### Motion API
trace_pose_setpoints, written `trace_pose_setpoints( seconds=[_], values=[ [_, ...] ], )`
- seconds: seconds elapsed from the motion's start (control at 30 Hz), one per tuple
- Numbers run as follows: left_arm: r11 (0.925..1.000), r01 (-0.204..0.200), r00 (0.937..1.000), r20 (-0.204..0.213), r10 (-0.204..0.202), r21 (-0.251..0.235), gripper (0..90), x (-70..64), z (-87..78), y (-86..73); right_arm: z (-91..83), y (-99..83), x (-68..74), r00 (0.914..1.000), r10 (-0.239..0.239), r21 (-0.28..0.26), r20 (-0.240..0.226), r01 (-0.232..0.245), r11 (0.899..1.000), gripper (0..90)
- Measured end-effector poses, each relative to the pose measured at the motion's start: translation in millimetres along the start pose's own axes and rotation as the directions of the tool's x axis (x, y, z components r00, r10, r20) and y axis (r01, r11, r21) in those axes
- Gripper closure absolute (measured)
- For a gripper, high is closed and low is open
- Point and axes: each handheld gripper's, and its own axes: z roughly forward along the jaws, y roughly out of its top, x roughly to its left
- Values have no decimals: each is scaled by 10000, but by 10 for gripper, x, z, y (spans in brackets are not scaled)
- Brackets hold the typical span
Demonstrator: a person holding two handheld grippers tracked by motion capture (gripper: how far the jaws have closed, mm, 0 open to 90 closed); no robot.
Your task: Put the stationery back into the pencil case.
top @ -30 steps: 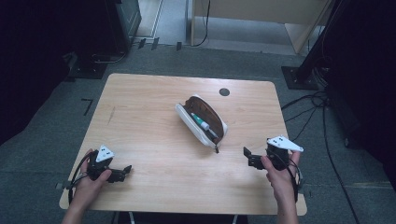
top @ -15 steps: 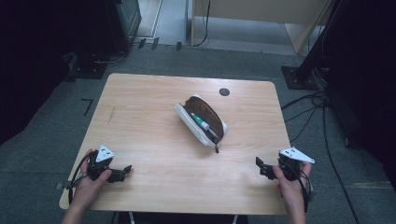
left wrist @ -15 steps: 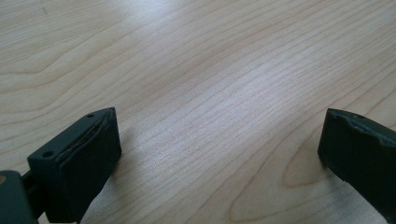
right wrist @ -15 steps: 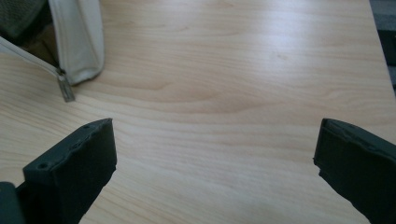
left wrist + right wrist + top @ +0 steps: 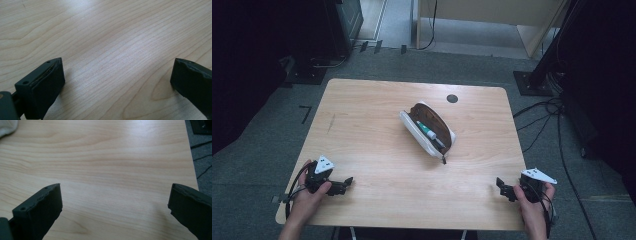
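High view. Pouch: long, white-sided, brown-lined, lying open on its side near the middle of the table, running diagonally from far-left to near-right. Its mouth is gaping upward; a dark zipper pull is trailing off the near end. Inside it, a white tube with a green band is lying along the length; just beside it sits a darker item too small to identify. A small dark round disc is sitting beyond the pouch, toward the far right edge of the table.

Left gripper: resting well apart from the pouch, at the near-left corner, a hand wrapping its grip, a grey plate on top, jaws pointing right along the near edge. Right gripper: sitting well apart from the pouch at the near-right corner, a hand clasping it from below, jaws pointing left toward the table's middle.

Left gripper view. Left gripper: the two black jaws are standing wide apart, holding nothing, with bare wood grain lying between them.

Right gripper view. Right gripper: jaws are likewise spread wide, released, nothing between them. A pale corner of the pouch is showing at the upper left; the table's edge and grey floor are running beyond the far jaw.
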Motion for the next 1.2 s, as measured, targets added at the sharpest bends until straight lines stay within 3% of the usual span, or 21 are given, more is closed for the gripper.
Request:
trace_pose_setpoints(
  seconds=[0.23,0.43,0.57,1.2],
  values=[
    [10000,19,10000,-8,-19,-10,0,-2,2,1,39,-65,-69,9996,-72,326,269,63,9994,0],
    [10000,10,10000,-11,-10,-4,0,-1,1,1,58,-82,-48,9987,-237,329,457,222,9992,0],
    [10000,7,10000,-6,-7,-6,0,-2,1,1,75,-87,2,9948,-778,554,651,742,9957,0],
    [10000,-43,10000,44,43,4,0,-3,1,1,77,-88,13,9947,-672,542,780,631,9965,0]
  ],
)
